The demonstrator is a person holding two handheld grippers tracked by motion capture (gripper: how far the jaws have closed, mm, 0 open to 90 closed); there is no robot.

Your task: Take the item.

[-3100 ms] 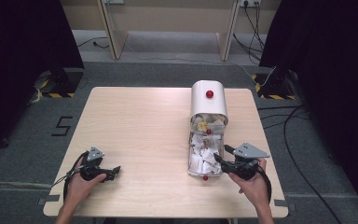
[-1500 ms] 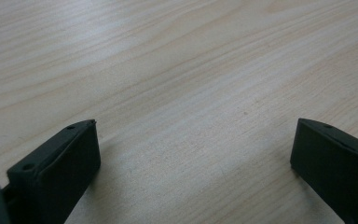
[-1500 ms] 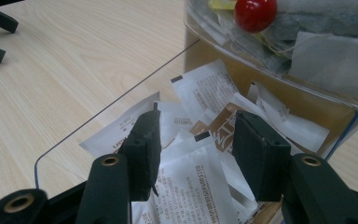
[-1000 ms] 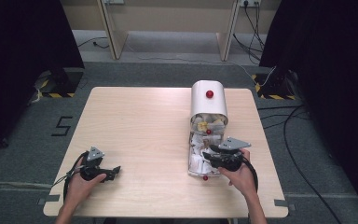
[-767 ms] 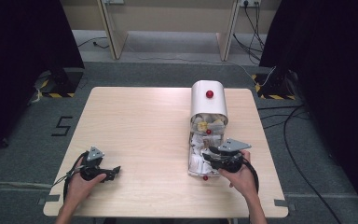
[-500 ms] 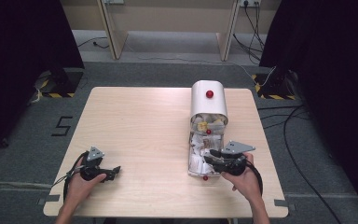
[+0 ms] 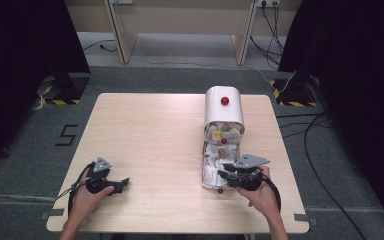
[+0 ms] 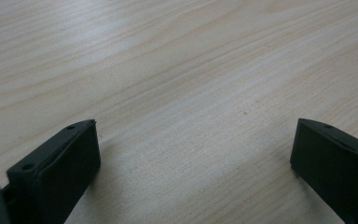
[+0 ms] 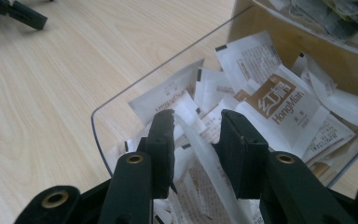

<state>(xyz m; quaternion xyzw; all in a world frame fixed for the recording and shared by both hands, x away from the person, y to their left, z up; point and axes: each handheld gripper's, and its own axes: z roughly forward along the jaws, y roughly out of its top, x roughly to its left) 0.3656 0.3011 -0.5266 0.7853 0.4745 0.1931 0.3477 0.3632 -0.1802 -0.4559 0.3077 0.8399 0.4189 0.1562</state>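
A white domed dispenser (image 7: 223, 107) with a red knob stands at the table's right, and a clear tray (image 7: 208, 175) of white sachets (image 9: 279, 100) lies in front of it. My right gripper (image 7: 225, 176) reaches into the tray's near end. Its jaws stand narrowed but apart (image 9: 196, 121), and one white sachet (image 9: 205, 154) stands on edge between them, touching the left jaw's tip. My left gripper (image 7: 122, 183) rests near the table's front left corner, wide open (image 8: 193, 135) over bare wood and holding nothing.
The wooden table (image 7: 150, 135) is bare across its left and middle. A small red ball (image 7: 220, 190) lies at the tray's near edge. The tray's clear rim (image 9: 121, 98) curves just ahead of my right jaws. The left gripper (image 9: 14, 11) shows far off in the right gripper view.
My right gripper moved left from beside the tray into its near end among the sachets. The left gripper stayed still.
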